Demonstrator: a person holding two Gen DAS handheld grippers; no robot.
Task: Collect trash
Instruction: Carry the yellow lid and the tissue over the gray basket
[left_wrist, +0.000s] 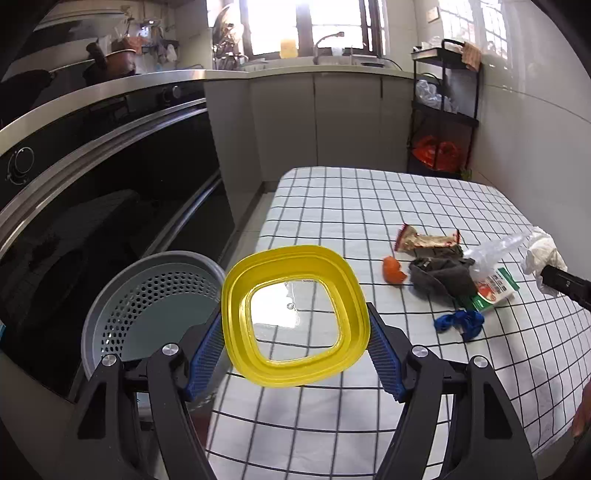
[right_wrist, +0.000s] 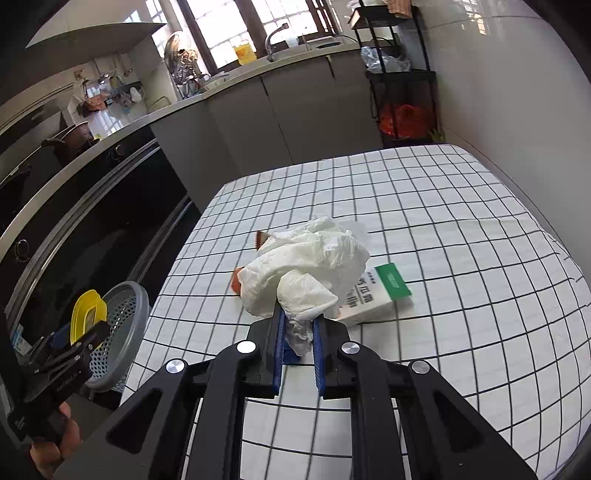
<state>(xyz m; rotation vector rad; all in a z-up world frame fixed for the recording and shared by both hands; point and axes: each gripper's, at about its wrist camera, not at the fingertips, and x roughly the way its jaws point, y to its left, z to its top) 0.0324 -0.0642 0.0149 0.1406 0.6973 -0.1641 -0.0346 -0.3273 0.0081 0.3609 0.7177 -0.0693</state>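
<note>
While the left gripper (left_wrist: 295, 343) clamps a yellow lid (left_wrist: 295, 317) between its 2 fingers, the right gripper (right_wrist: 298, 334) pinches crumpled white tissue (right_wrist: 306, 273).

left gripper (left_wrist: 295, 332) is angled downward with its jaws spread wide and clamped on the edges of a yellow lid (left_wrist: 295, 317), while the right gripper (right_wrist: 298, 332) tilts down too, pinched nearly closed on a crumpled white tissue (right_wrist: 306, 266)
</note>
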